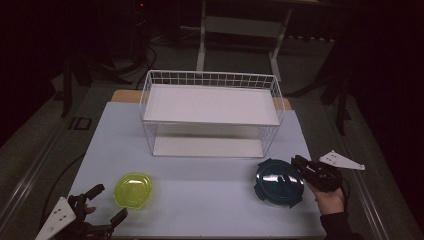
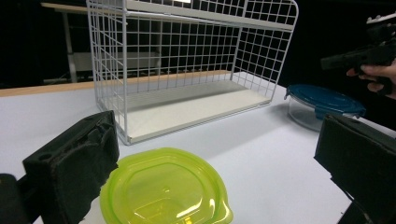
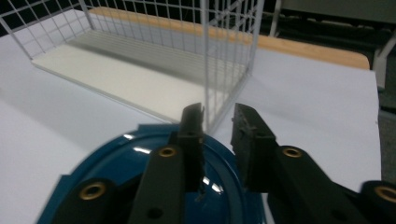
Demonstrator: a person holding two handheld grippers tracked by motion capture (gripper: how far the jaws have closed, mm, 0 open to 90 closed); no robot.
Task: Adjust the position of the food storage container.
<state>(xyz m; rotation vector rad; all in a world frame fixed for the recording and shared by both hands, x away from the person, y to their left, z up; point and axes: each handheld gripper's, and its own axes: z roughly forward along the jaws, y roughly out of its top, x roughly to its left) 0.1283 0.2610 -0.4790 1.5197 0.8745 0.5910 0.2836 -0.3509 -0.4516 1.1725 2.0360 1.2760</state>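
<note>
A yellow-green plastic container lies on the white table near its front left. My left gripper hovers just in front of it, its jaws wide apart and nothing in them. A round clear container with a dark blue clip lid sits at the front right. My right gripper is at that lid's right rim, just above it. Its jaws are close together with a narrow gap and hold nothing. A hand holds that gripper.
A white two-level wire rack stands at the back middle of the table, its front side open. Its right corner post is close beyond my right jaws. The table's right edge runs beside the right hand.
</note>
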